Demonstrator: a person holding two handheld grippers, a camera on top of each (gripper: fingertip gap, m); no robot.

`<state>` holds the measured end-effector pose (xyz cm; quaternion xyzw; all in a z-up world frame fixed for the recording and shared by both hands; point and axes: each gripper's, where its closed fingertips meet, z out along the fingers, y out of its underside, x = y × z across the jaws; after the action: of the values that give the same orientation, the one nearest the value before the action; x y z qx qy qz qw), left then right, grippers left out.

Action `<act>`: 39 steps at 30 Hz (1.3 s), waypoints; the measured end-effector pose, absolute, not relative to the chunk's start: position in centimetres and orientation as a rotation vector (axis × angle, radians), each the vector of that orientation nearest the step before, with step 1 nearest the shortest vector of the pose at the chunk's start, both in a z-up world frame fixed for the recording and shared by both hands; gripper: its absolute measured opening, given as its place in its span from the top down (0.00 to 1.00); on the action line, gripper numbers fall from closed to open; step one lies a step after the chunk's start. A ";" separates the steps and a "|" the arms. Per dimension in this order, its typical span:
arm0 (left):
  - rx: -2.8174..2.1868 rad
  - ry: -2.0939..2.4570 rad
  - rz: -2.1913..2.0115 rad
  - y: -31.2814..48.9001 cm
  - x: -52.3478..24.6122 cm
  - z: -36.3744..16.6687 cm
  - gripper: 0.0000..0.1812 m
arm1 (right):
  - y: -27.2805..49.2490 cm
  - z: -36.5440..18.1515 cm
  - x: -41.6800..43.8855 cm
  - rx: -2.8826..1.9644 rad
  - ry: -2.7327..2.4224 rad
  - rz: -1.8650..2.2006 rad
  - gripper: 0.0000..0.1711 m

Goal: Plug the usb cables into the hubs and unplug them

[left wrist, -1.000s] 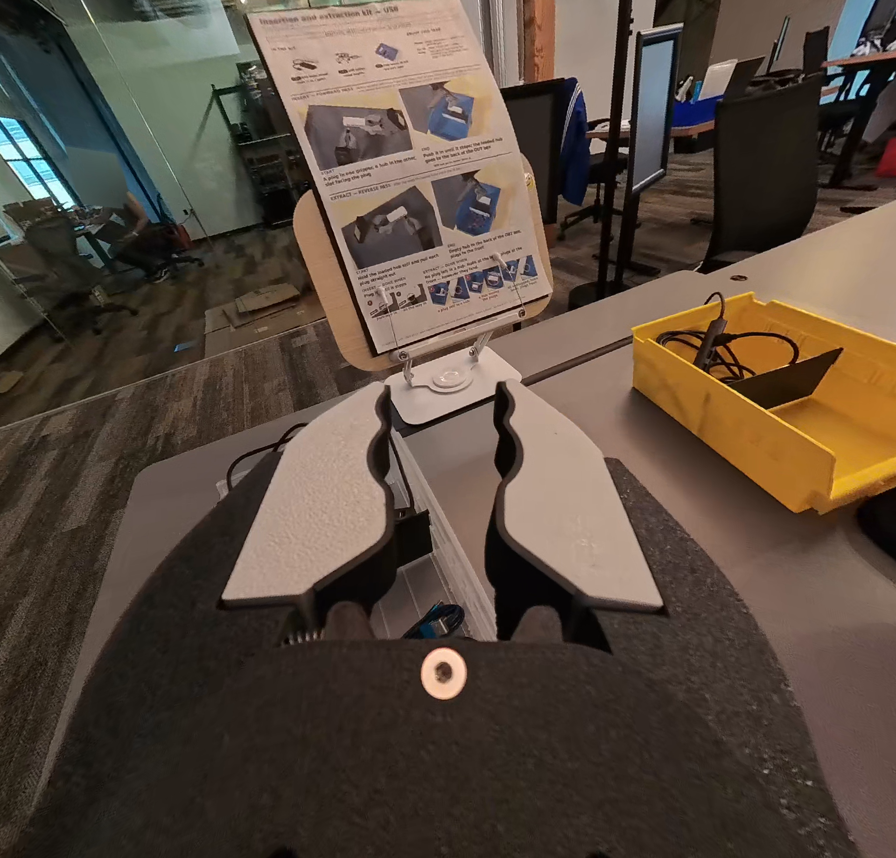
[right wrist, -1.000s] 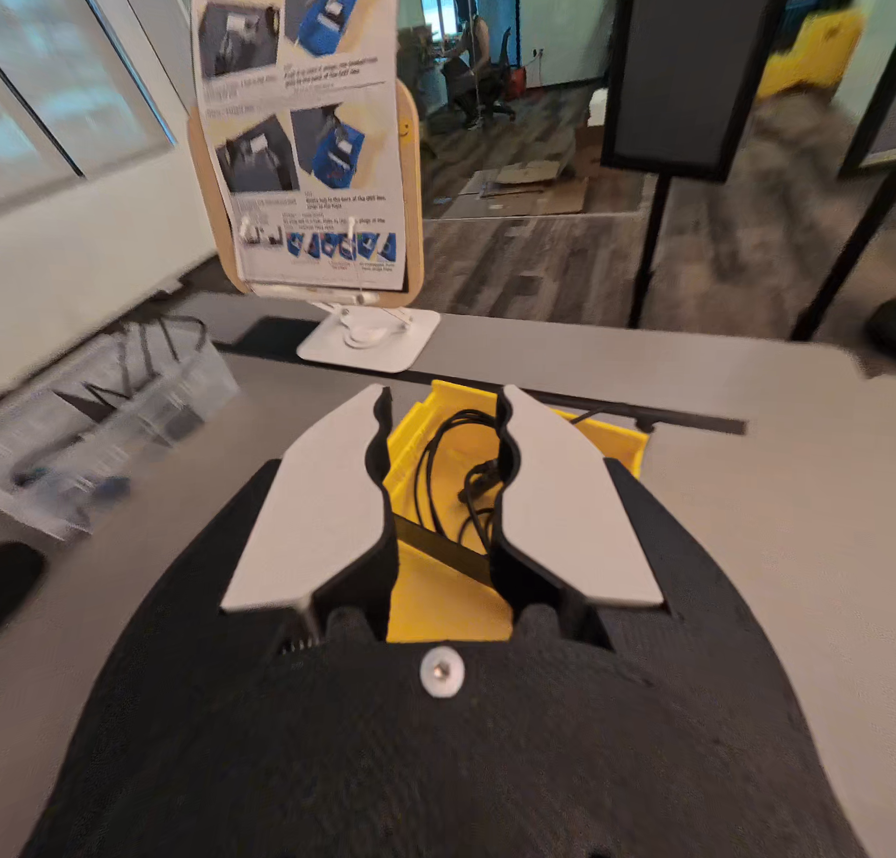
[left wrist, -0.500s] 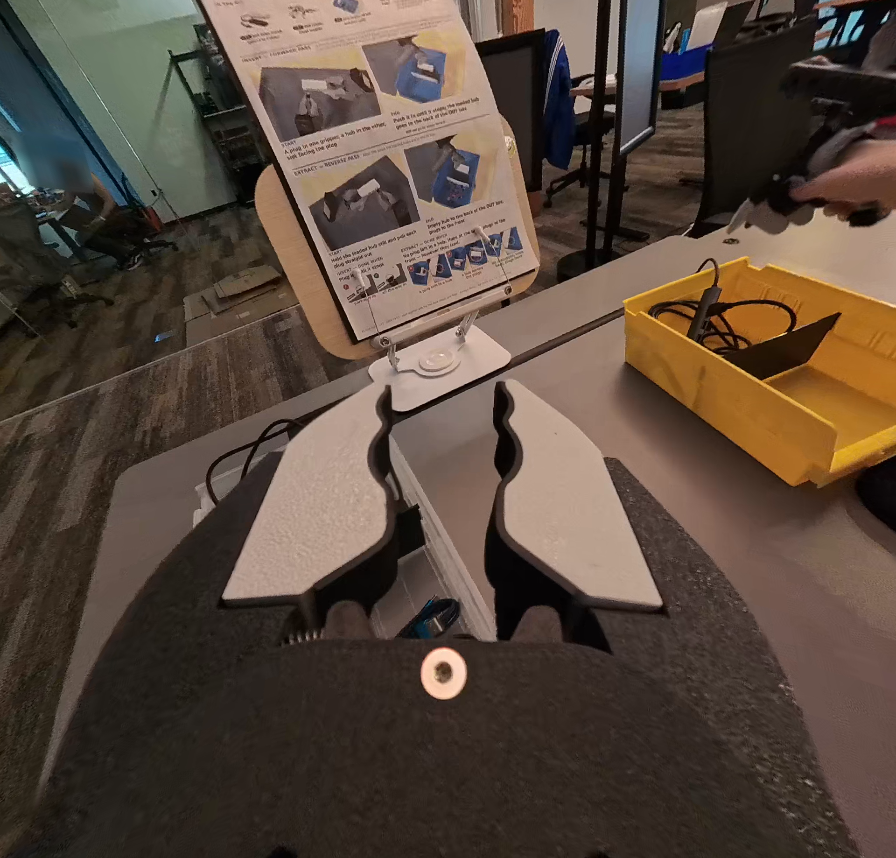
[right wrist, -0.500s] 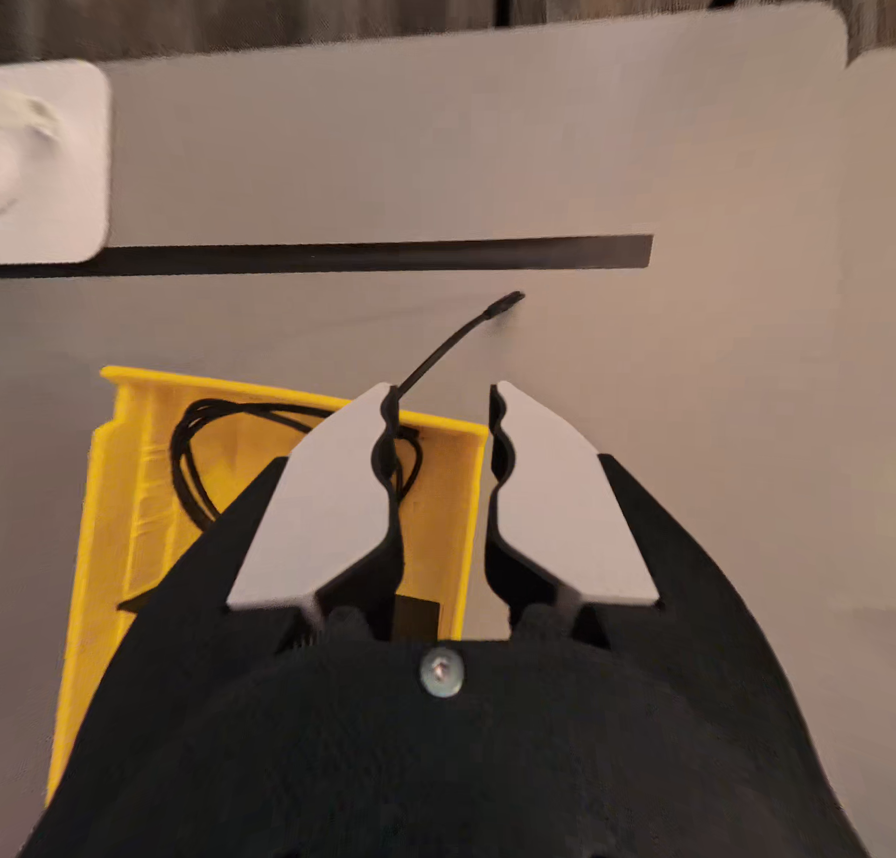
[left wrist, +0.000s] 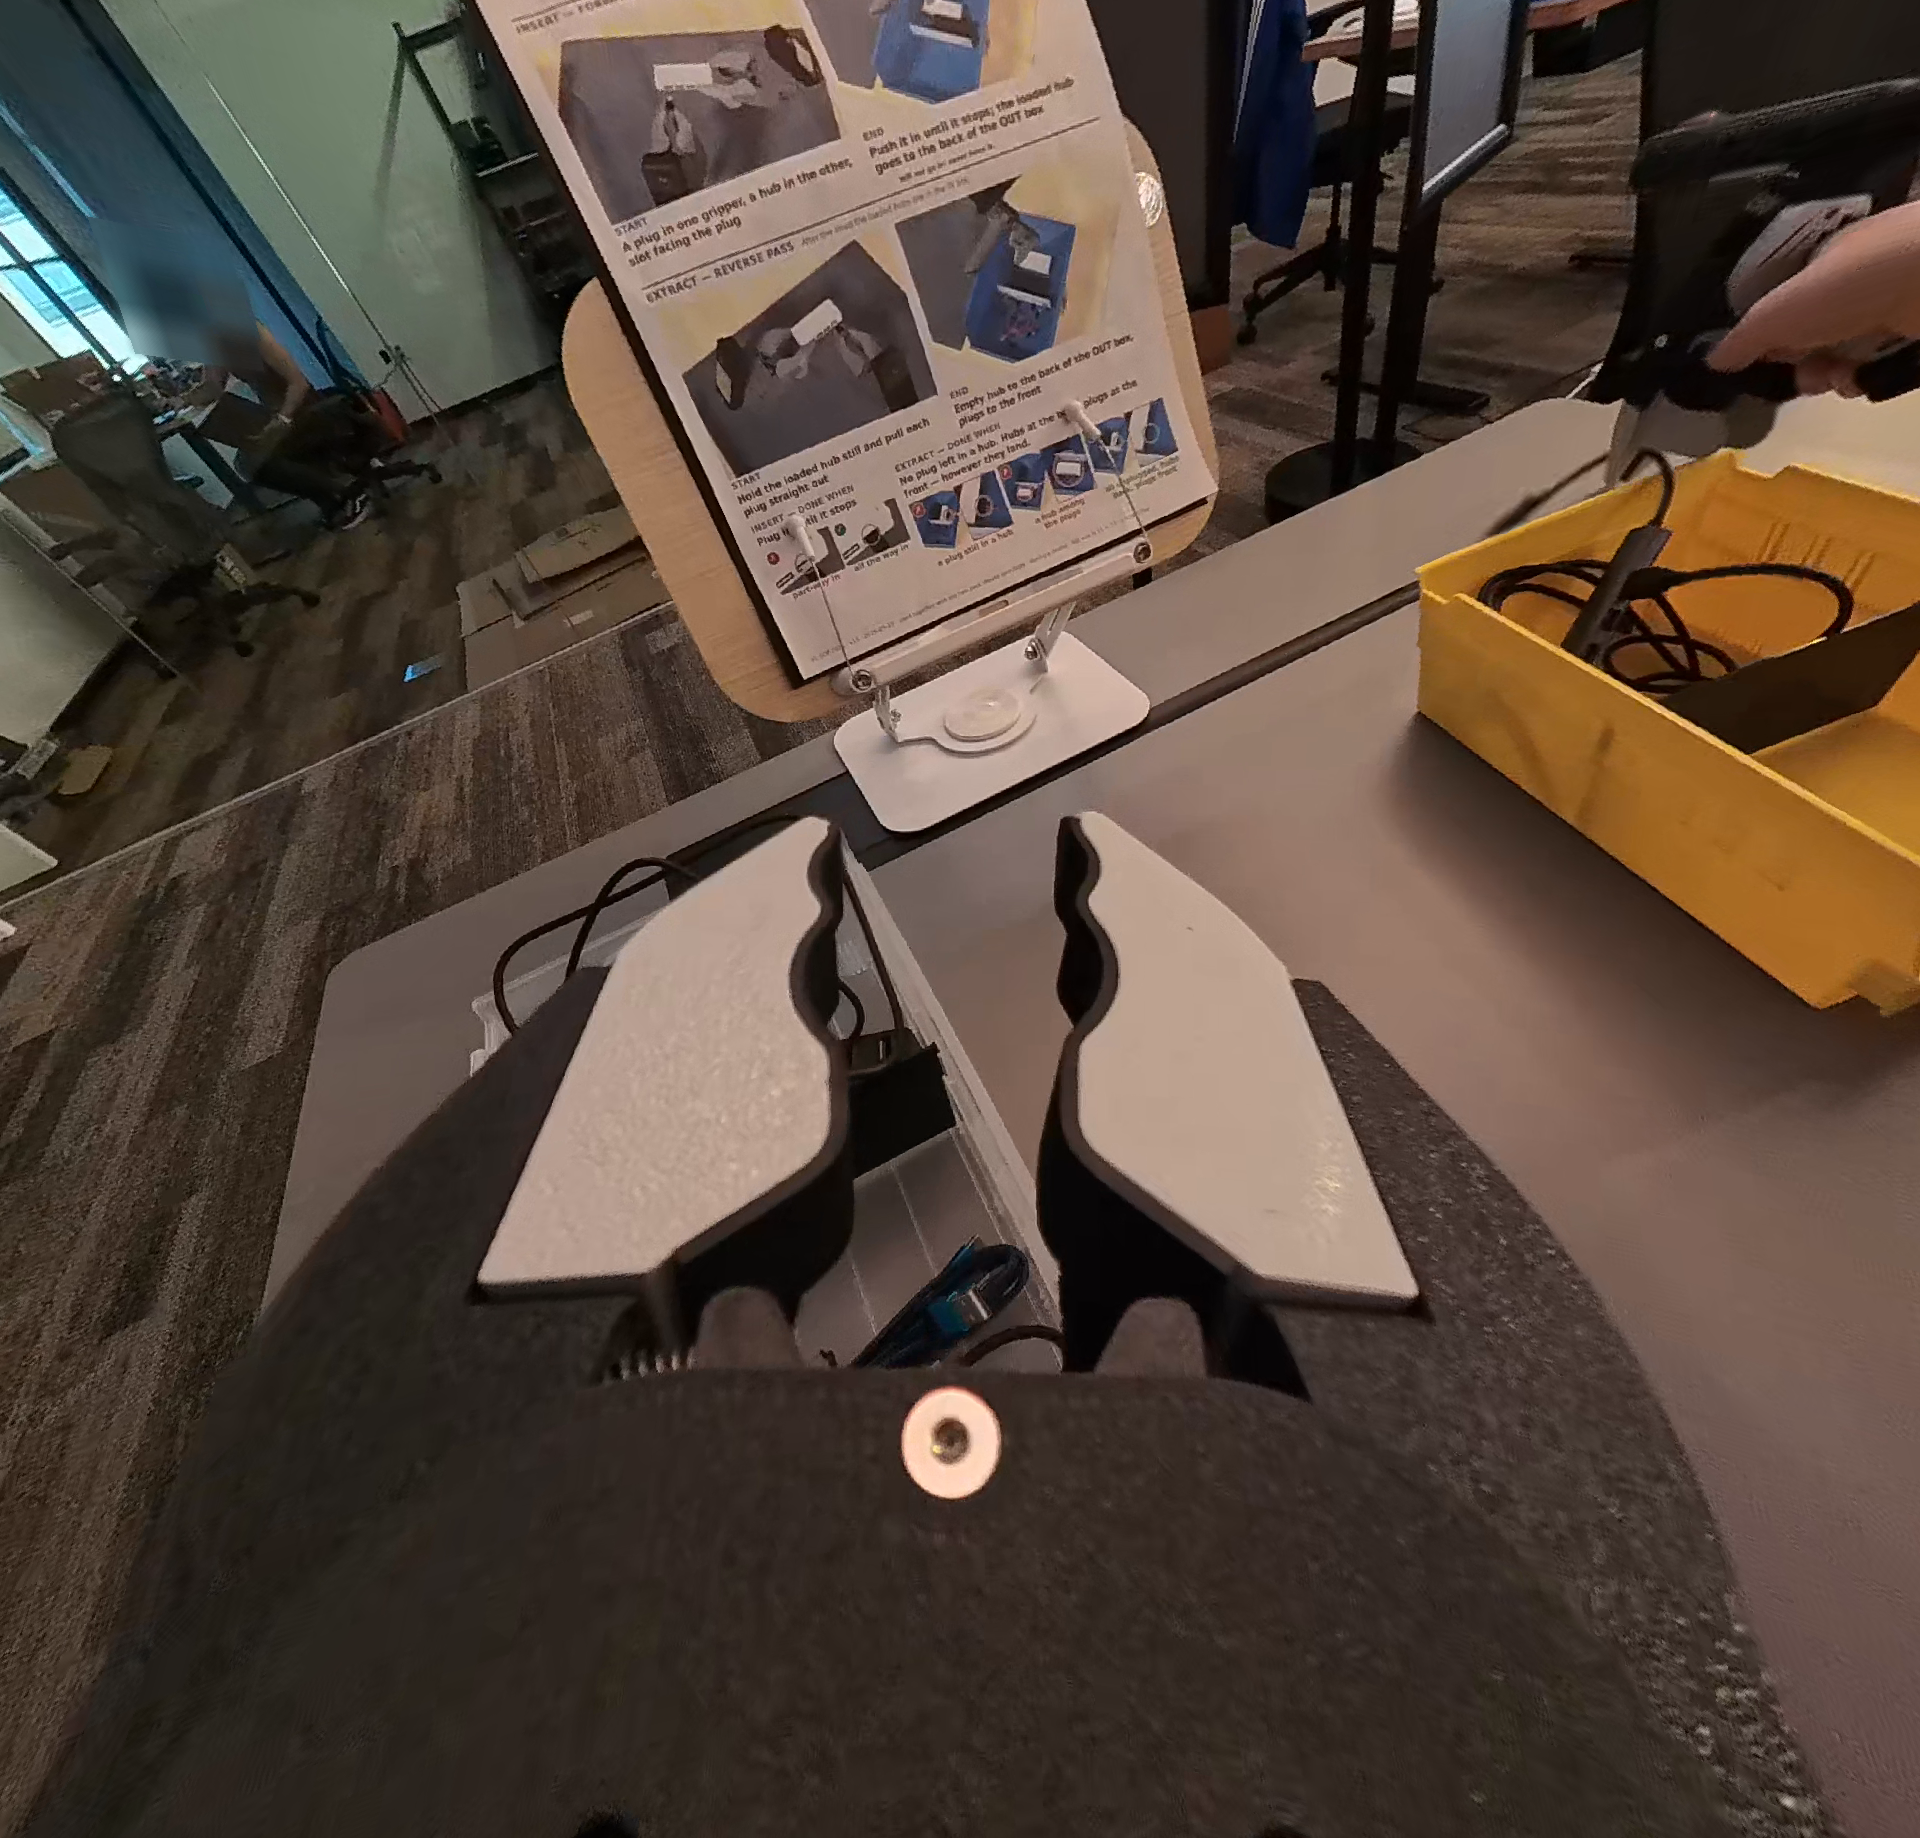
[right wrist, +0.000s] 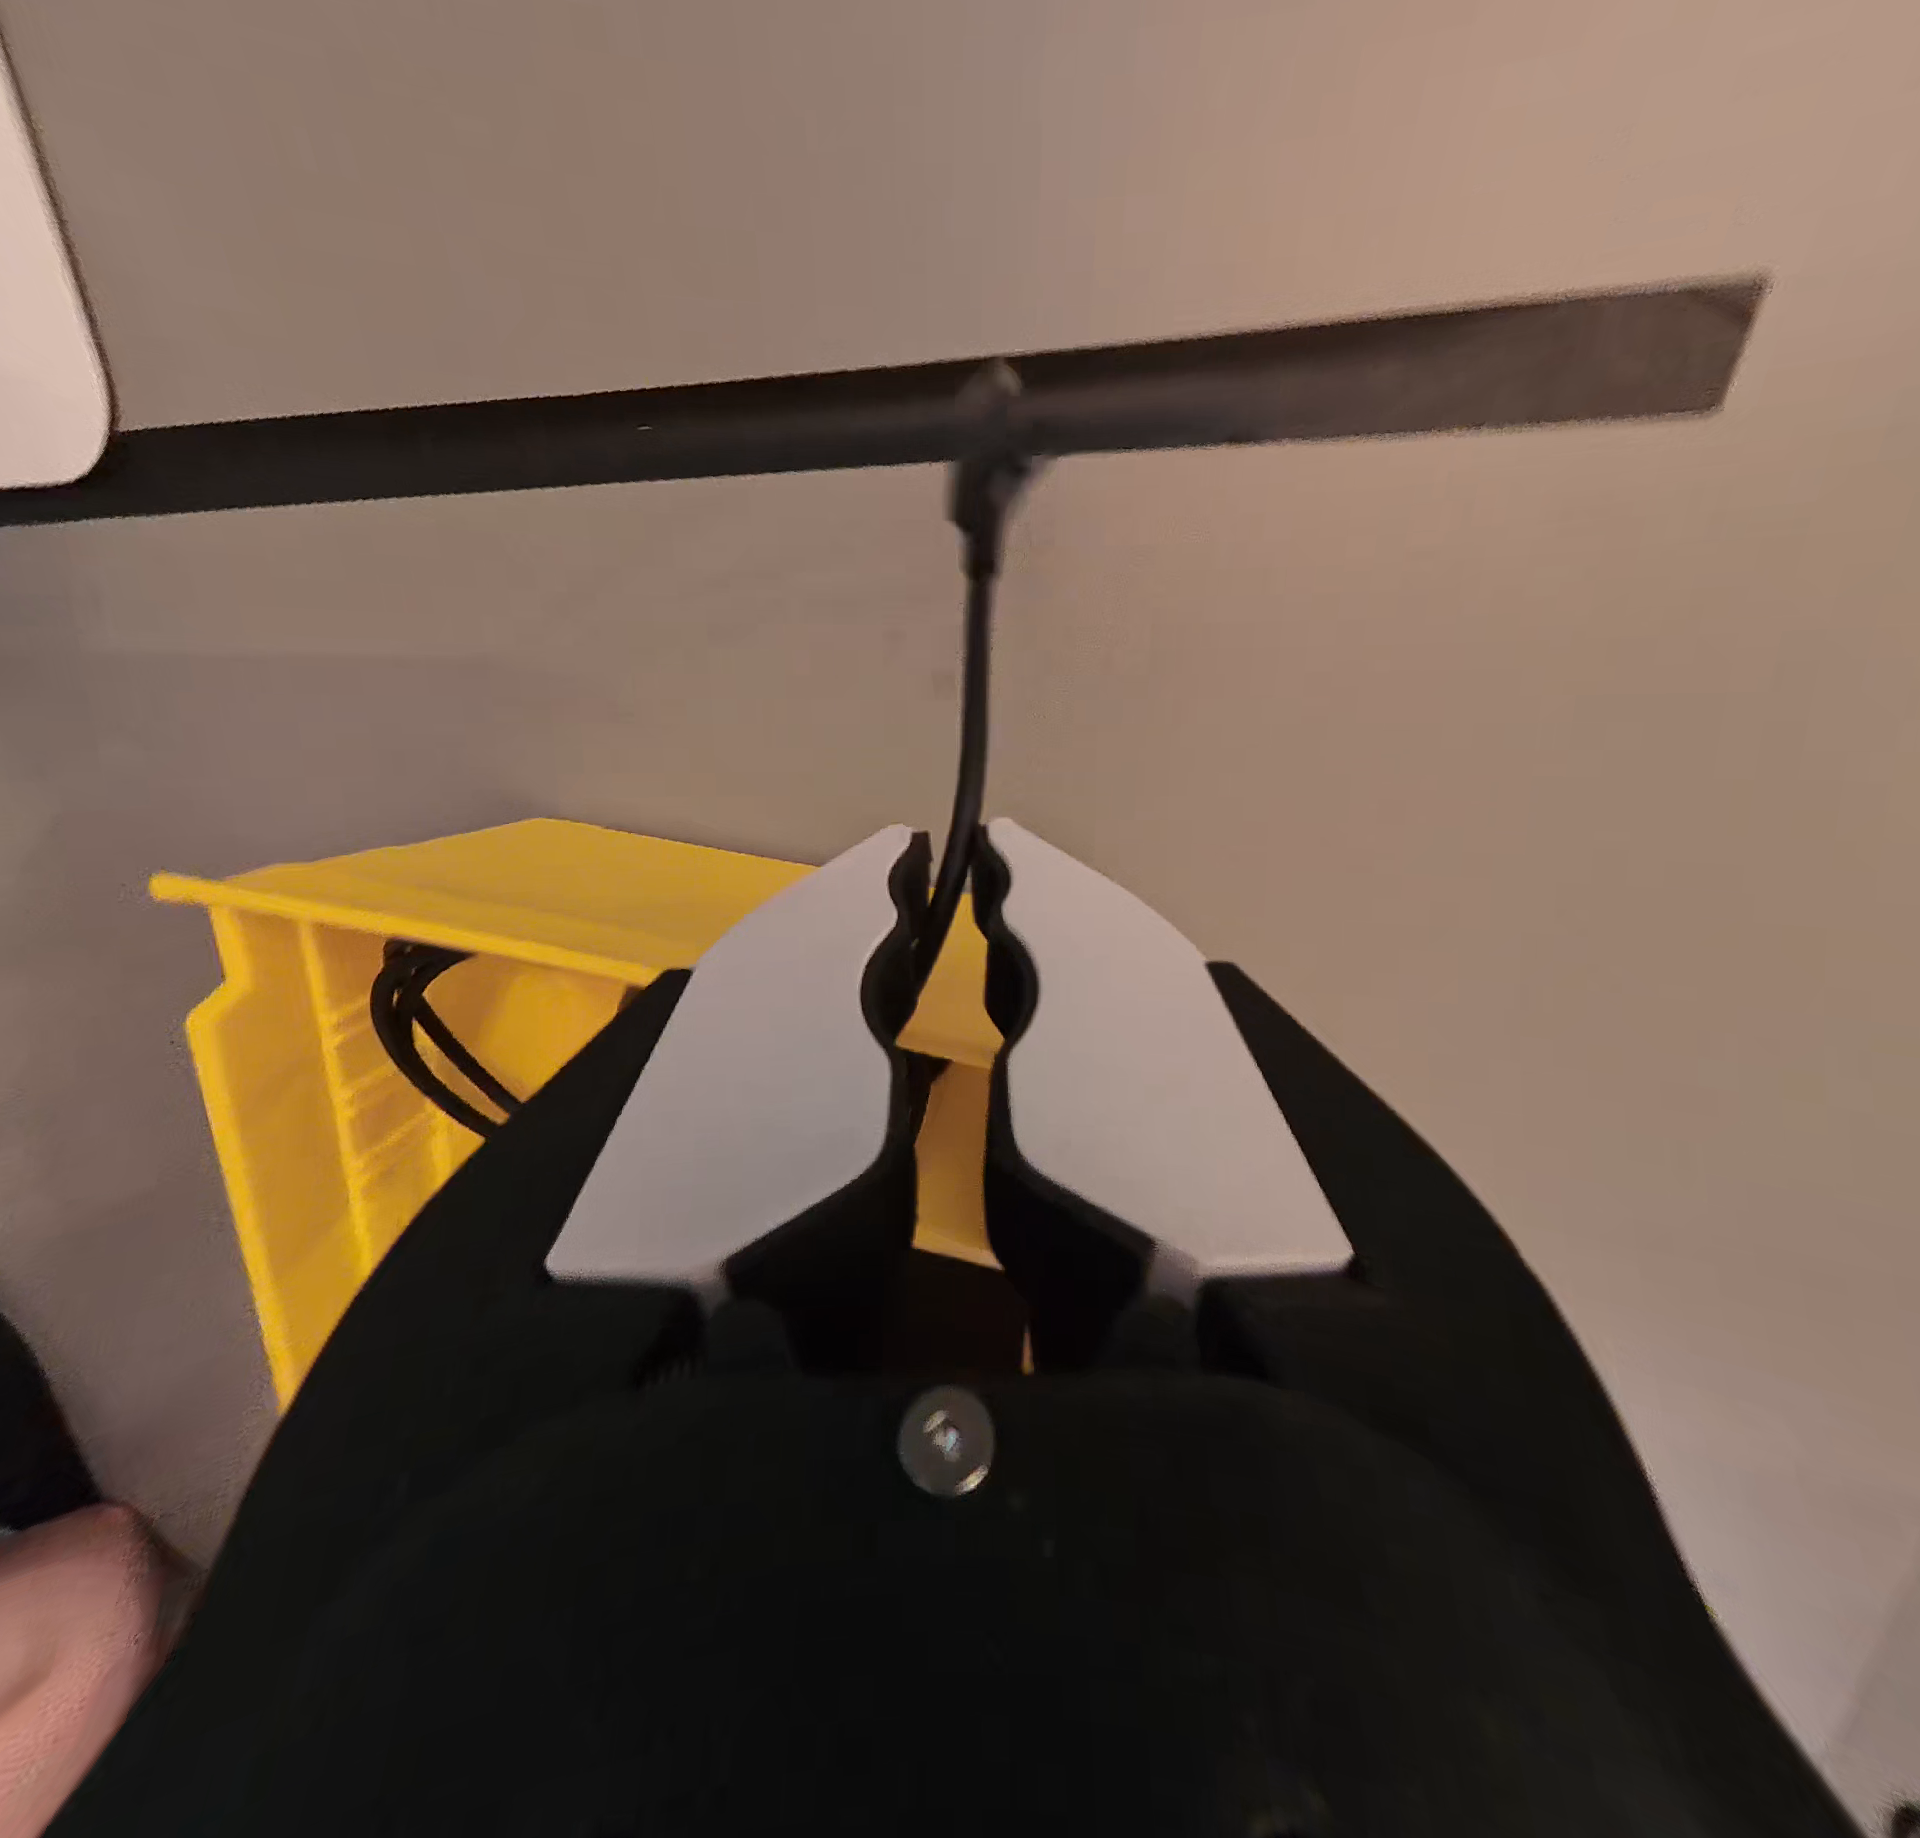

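Far left in the left wrist view, a clear bin (left wrist: 914,967) sits on the grey table (left wrist: 1351,957), right under the left gripper (left wrist: 943,879). Its jaws are spread wide with nothing between them, hanging just above that bin. Through the gap there's a black cable (left wrist: 582,915) looping over the bin's far end, a dark divider across the middle, and a blue cable (left wrist: 961,1295) lying in the near compartment, blue plug showing.

Moving along, a printed instruction sheet (left wrist: 862,313) stands propped on a wooden board with a white stand (left wrist: 997,739), at the table's far edge, beyond the fingertips.

Over to the right, the yellow bin (left wrist: 1621,780) rests on the table, well apart from the clear one. A black divider splits it; the far compartment holds a tangle of black cords (left wrist: 1683,604) with a slim dark connector poking up at a tilt. Above its far corner, a person's hand (left wrist: 1829,323) grips the right gripper (left wrist: 1662,432), tips pointing down toward the bin.

Now the right wrist view, looking down: the right gripper (right wrist: 948,838) has its jaws pinched on a black usb cable (right wrist: 971,728). The cord passes between the tips, rises out ahead of them and ends in a small plug (right wrist: 982,500) at the dark seam (right wrist: 416,458) in the table. Below the fingers, the yellow bin (right wrist: 436,884) shows more black loops inside. The picture is a touch blurred, so the plug type is unclear.
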<state>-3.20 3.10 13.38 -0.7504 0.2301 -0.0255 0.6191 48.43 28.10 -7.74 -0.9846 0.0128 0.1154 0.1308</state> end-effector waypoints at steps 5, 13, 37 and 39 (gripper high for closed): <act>-1.716 0.509 -0.045 3.0 -3.8 13.6 0.80 | 28.4 -4.3 45.4 -2.562 -0.465 0.397 0.95; -1.684 0.538 -0.046 2.5 -2.7 14.2 0.80 | 23.1 -2.1 41.8 -2.185 -1.161 0.359 0.97; -1.650 0.557 -0.019 2.2 -2.1 14.7 0.81 | 18.7 5.6 39.2 -1.991 -1.043 0.246 0.83; -1.647 0.519 -0.020 2.2 -3.2 14.9 0.81 | 15.2 11.6 35.4 -1.668 -0.916 0.432 0.82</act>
<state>-3.18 2.19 14.92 -0.7249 0.2283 -0.0086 0.6498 35.44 15.16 11.62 -0.7080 -0.3885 0.1832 0.5606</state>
